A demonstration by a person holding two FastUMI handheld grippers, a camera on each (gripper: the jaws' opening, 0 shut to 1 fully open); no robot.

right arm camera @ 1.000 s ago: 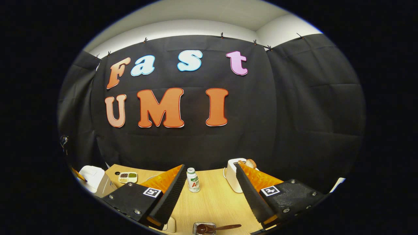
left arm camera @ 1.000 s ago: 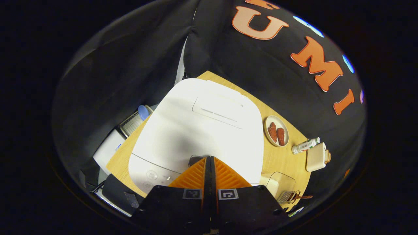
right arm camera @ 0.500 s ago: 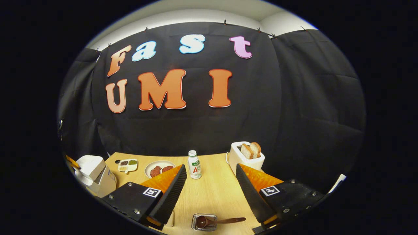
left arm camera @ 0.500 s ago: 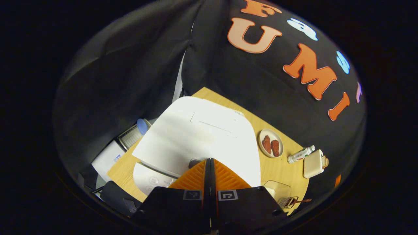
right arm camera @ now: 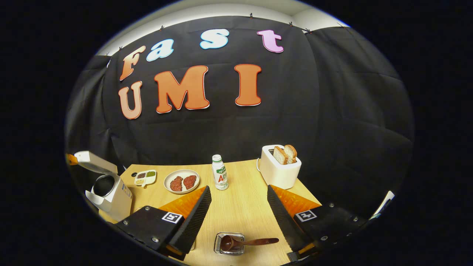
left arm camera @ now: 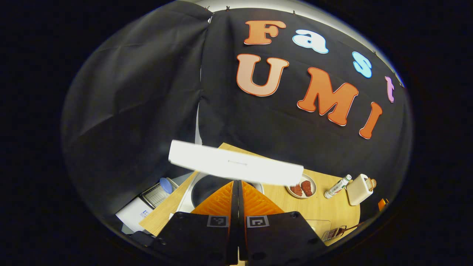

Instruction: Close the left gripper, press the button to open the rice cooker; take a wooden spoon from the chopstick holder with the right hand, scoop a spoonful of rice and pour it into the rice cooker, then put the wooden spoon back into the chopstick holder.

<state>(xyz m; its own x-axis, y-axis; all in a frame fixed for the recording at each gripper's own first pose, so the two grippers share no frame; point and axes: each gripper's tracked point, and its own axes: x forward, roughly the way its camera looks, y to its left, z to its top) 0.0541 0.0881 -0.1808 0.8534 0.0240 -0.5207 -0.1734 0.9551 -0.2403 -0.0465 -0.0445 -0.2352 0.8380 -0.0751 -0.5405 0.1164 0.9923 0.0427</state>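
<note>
A wooden table (right arm camera: pixel 244 210) stands in front of a black cloth wall. At its left end sits a white rice cooker (right arm camera: pixel 111 194) with its lid (left arm camera: pixel 236 167) raised, showing the dark inner pot (left arm camera: pixel 207 186). In the left gripper view, the left gripper (left arm camera: pixel 237 184) hangs just above the near rim of the cooker, its two orange fingers pressed flat together with nothing between them. In the right gripper view, the right gripper (right arm camera: pixel 238 194) hovers over the near middle of the table with its fingers spread wide apart, holding nothing. Between and just nearer than its fingertips stands the chopstick holder (right arm camera: pixel 229 244), a small clear container, with the wooden spoon (right arm camera: pixel 245 242) resting in it, bowl inside and handle pointing right. Farther back on the table, from left to right, are a small divided dish (right arm camera: pixel 145 176), a plate with two pieces of red meat (right arm camera: pixel 181 181), a small white bottle (right arm camera: pixel 220 177) standing upright, and a white toaster (right arm camera: pixel 280 170) with two slices of bread in it.
</note>
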